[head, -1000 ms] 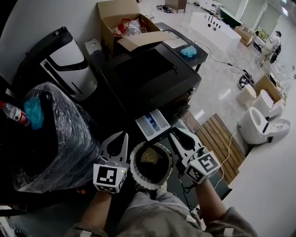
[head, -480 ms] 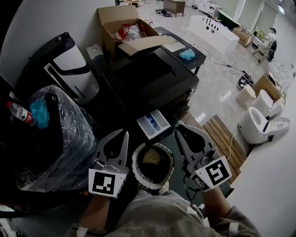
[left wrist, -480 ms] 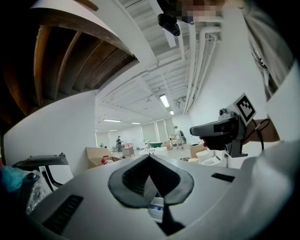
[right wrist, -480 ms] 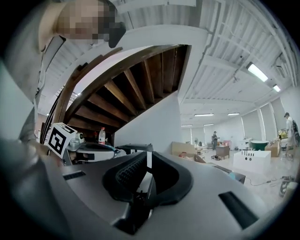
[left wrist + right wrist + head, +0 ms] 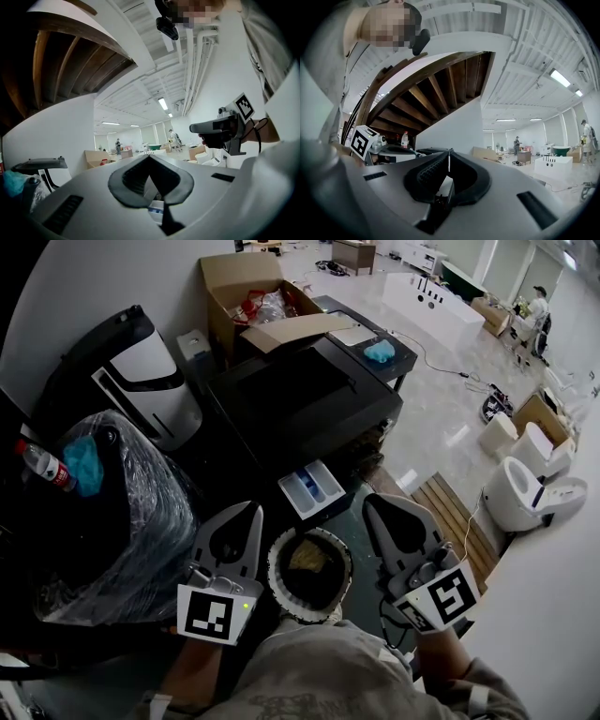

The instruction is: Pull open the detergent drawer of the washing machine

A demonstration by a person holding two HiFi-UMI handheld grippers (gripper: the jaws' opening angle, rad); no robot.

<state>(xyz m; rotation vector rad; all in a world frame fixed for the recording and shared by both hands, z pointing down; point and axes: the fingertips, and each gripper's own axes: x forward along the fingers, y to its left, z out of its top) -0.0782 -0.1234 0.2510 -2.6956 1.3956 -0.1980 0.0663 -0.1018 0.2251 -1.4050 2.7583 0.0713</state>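
Note:
The black washing machine [image 5: 300,395] stands ahead of me. Its white detergent drawer [image 5: 310,490], with a blue insert, sticks out of the front above the open door and drum [image 5: 309,570]. My left gripper [image 5: 255,510] hovers left of the drawer, apart from it, shut and empty. My right gripper [image 5: 369,502] hangs right of the drawer, clear of it; its jaws have just been closing with nothing between them and are shut. The left gripper view shows closed tips [image 5: 150,156] and a bit of the drawer [image 5: 156,209] below them. The right gripper [image 5: 449,151] points level into the room.
An open cardboard box [image 5: 253,277] sits behind the machine, and a blue cloth [image 5: 381,350] lies on a table at the back right. A white-and-black appliance [image 5: 141,371], a plastic-wrapped bundle [image 5: 103,512] and a bottle [image 5: 37,465] crowd the left. Wooden slats [image 5: 450,512] and a toilet [image 5: 525,493] are on the right.
Both grippers have risen toward the camera and look larger. The right one has rolled and its jaws have closed. The drawer stays pulled out.

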